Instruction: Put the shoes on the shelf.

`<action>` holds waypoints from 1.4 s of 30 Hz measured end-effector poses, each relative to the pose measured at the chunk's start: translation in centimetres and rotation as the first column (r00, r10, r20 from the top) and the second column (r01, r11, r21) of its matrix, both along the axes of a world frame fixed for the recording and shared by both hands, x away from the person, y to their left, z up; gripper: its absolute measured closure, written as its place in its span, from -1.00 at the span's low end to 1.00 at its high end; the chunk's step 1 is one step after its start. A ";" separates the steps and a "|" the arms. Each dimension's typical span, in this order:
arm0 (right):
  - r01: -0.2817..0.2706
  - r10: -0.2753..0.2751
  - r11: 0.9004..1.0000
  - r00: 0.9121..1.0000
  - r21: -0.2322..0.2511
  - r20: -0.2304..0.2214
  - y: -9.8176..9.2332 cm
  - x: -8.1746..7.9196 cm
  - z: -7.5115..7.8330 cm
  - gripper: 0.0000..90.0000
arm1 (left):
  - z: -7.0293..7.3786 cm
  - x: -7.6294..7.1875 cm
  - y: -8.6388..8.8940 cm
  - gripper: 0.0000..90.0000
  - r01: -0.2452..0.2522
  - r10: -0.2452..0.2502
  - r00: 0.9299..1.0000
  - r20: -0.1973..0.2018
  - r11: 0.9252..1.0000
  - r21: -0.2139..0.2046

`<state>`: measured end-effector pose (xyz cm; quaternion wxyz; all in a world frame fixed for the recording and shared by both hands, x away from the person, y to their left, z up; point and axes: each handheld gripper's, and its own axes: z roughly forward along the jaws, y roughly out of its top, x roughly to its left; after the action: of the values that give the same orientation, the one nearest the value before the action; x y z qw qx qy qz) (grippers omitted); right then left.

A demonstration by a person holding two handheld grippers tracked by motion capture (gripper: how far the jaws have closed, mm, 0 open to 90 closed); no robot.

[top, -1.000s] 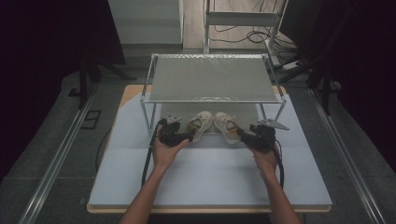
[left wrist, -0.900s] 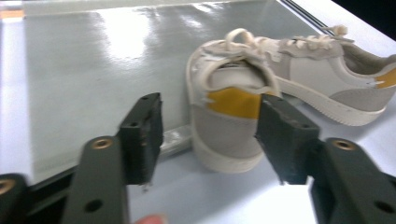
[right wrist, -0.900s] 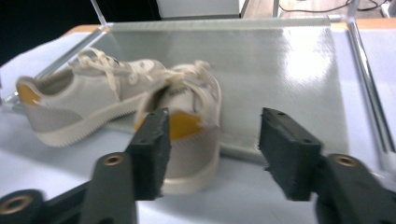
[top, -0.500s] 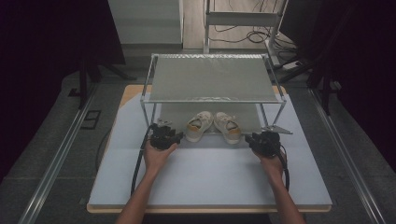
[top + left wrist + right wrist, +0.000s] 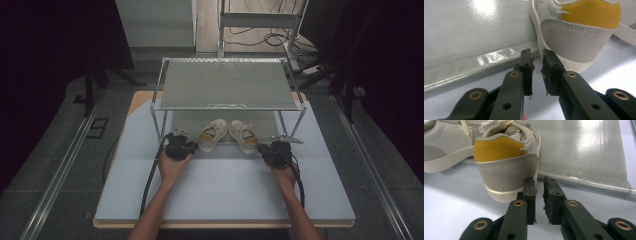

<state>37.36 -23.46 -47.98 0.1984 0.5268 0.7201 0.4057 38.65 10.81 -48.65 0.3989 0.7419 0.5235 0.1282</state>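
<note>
Two cream shoes (image 5: pixel 229 135) with grey suede heels and yellow collars sit side by side on a grey mat (image 5: pixel 225 120) under the wire rack (image 5: pixel 227 82) on the desk (image 5: pixel 225 190); the gripper views reveal the heel stitching; left hand-held gripper (image 5: pixel 537 58) and right hand-held gripper (image 5: pixel 538 186) have just been closing, jaws nearly together on nothing, just behind the heels.

Two shoes, one just ahead of the left gripper (image 5: pixel 186 148) and one (image 5: pixel 243 136) just ahead of the right gripper (image 5: pixel 270 151). Two grippers. One wire rack (image 5: pixel 227 82) beyond them. One grey mat (image 5: pixel 474 40). One tabletop (image 5: pixel 225 195).
</note>
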 end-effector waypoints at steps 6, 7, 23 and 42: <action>-0.009 0.009 1.000 1.000 -0.007 0.002 0.3 0.0 0.1 0.92 | 0.2 0.1 -0.3 0.80 0.016 -0.016 1.000 -0.003 1.000 -0.014; -0.011 0.011 1.000 1.000 -0.006 0.003 0.4 0.0 0.1 0.93 | 0.2 0.0 -0.4 0.80 0.019 -0.019 1.000 -0.001 1.000 -0.016; -0.050 0.050 0.999 0.998 0.012 0.026 3.2 0.2 0.3 0.99 | 0.7 0.0 -3.6 0.84 0.083 -0.084 0.997 -0.001 0.995 -0.048; -0.126 0.125 0.992 0.992 0.030 0.035 4.2 -1.3 0.2 0.99 | 1.6 -1.9 -4.8 0.83 0.155 -0.153 0.988 0.032 0.987 -0.046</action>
<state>36.02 -19.23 -47.73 0.1759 0.4766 0.7419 0.4376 36.79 5.98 -47.08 0.4330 0.7684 0.4617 0.0949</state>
